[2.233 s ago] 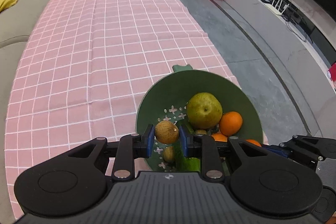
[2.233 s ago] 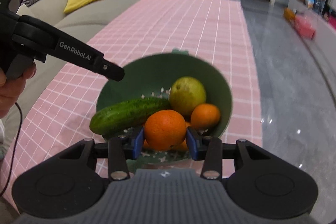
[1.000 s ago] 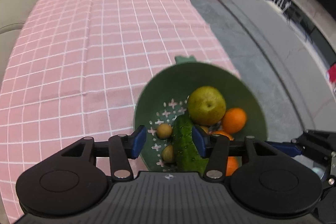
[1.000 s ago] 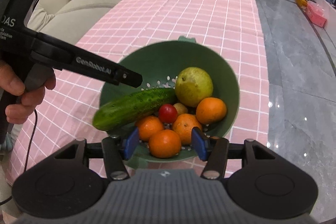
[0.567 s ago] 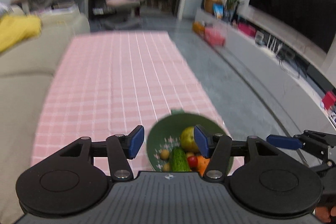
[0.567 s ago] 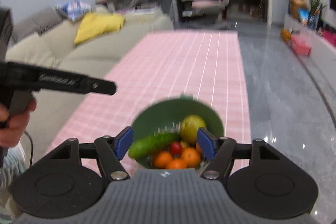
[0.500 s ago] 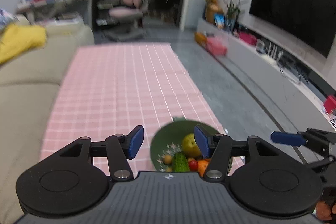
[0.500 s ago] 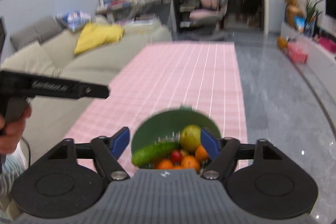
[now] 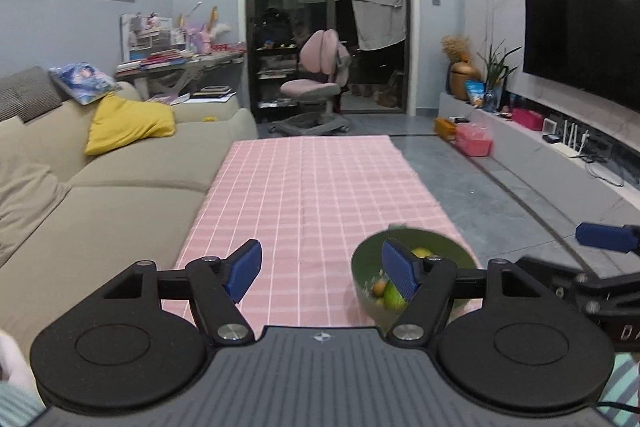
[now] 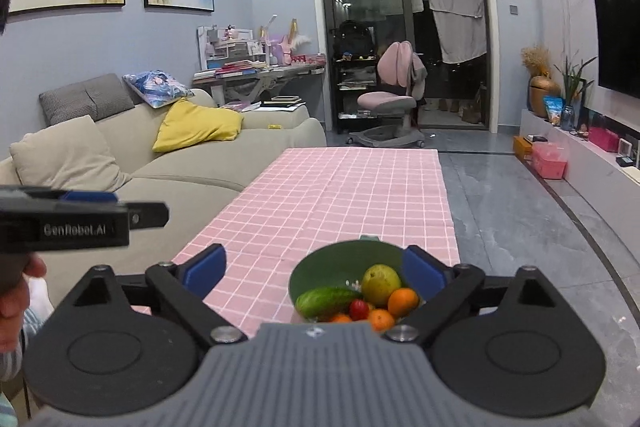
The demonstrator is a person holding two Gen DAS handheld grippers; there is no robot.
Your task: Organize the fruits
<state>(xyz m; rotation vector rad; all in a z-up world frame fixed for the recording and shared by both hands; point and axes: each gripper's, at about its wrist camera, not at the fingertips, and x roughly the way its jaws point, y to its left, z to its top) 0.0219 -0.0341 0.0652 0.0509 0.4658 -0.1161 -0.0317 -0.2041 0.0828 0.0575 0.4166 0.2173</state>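
While the left tool [image 9: 321, 271] hangs above the near end of the surface [image 9: 320, 187], its jaws are spread wide and they carry nothing. From this camera the green bowl [image 9: 444, 242] stands at the near right corner of the pink checked cloth, and the right blue pad covers a good part of it. I can make out a yellow-green fruit, a small brown one and something green inside, but not more. At the right edge the other tool shows only one blue tip, so its state cannot be read from here.

From the right camera, the right tool [image 10: 316, 269] is also spread and empty, raised well over the bowl [image 10: 320, 259]. Inside lie a cucumber [image 10: 327, 301], a pear [image 10: 381, 283], a small red tomato [image 10: 359, 308] and several oranges [image 10: 403, 301], all together. No fruit lies loose on the cloth. I judge the gathering is finished or nearly so, if gathering was the aim. The tool body cuts off the near rim of the bowl, so the lowest fruits are hidden.
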